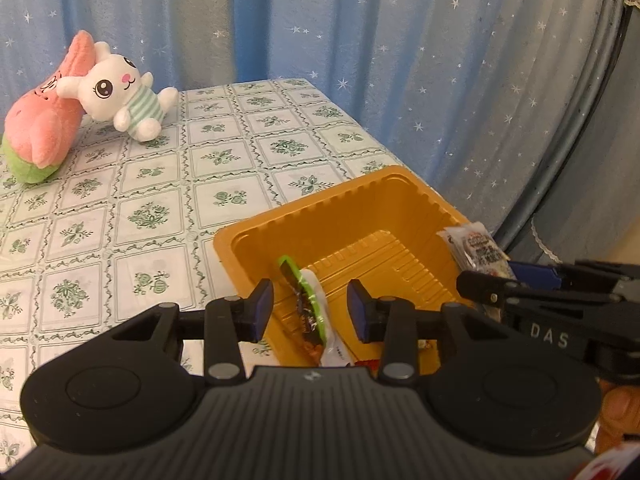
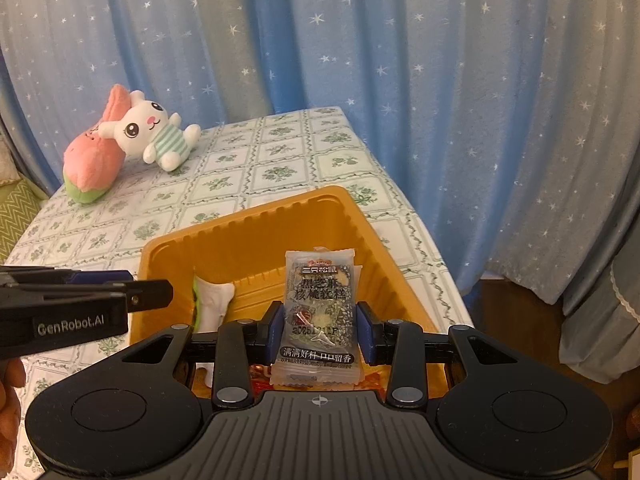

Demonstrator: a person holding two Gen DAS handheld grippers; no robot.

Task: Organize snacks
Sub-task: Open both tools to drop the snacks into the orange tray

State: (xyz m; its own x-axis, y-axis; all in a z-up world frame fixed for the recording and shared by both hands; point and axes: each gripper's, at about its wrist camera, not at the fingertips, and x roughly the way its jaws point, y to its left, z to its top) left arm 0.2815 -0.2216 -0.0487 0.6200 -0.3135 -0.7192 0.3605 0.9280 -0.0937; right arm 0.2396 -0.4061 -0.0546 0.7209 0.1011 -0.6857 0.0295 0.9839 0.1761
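Observation:
An orange plastic tray [image 1: 316, 210] [image 2: 256, 236] sits on the tablecloth near the right edge of the table. A green-edged snack packet [image 1: 310, 310] lies in the tray, tilted against its near left wall; it also shows in the right wrist view [image 2: 210, 300]. My left gripper [image 1: 310, 312] is open, its pads on either side of that packet without touching it. My right gripper [image 2: 318, 328] is shut on a clear black-sesame snack packet [image 2: 318, 312] and holds it upright over the tray; the packet also shows in the left wrist view [image 1: 476, 250].
Two plush toys, a pink star [image 1: 44, 120] and a white rabbit [image 1: 120, 96], lie at the table's far left. Blue star curtains [image 1: 400, 60] hang behind and to the right. More wrappers [image 2: 260, 376] lie at the tray's near end.

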